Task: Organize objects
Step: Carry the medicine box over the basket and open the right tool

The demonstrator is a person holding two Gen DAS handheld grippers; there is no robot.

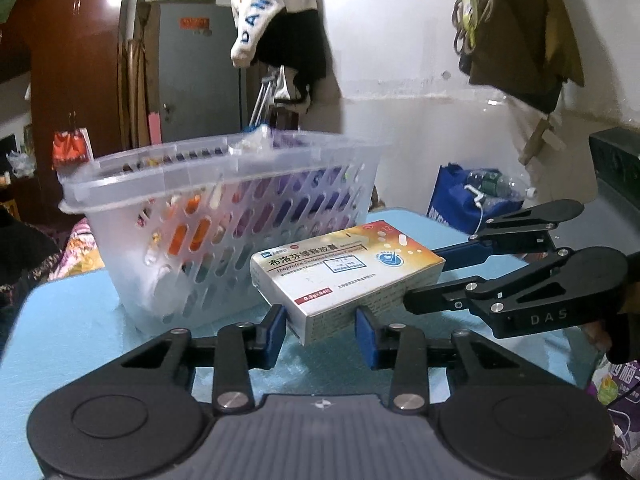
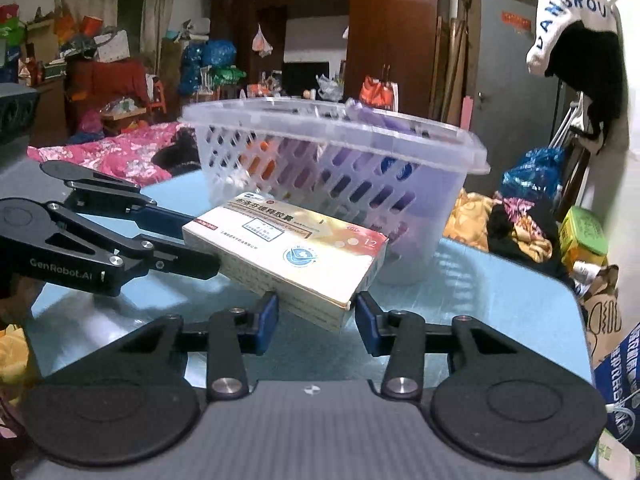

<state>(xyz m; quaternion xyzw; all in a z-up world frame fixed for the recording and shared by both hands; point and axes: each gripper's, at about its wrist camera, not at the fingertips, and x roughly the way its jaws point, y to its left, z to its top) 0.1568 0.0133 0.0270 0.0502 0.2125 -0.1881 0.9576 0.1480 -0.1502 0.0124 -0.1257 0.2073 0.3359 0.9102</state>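
A light blue table (image 1: 80, 320) is carrying everything here, and behind it the room is crowded with a brown wardrobe (image 2: 384, 32) and clothes hanging on the wall. On the table a translucent plastic basket (image 1: 224, 184) with slotted walls is standing upright, already filled with purple and orange items that are showing through the holes (I cannot tell what each one is).

Just in front of the basket, a medicine box (image 1: 344, 276) with an orange and white face is being held above the table surface, tilted, with one corner pointing down toward the cameras. It is near the basket wall but outside it.

The right gripper (image 1: 424, 280) is coming in from the side and its two black fingers are closing on the short end of the medicine box, one finger at the far edge and one at the near edge, so it is gripping the box.

The left gripper (image 1: 322, 334) is sitting below and in front of the box with its blue pads (image 1: 276, 330) held apart, wider than the corner of the box between them; the pads are not pressing on the cardboard, as far as the left wrist view is showing.
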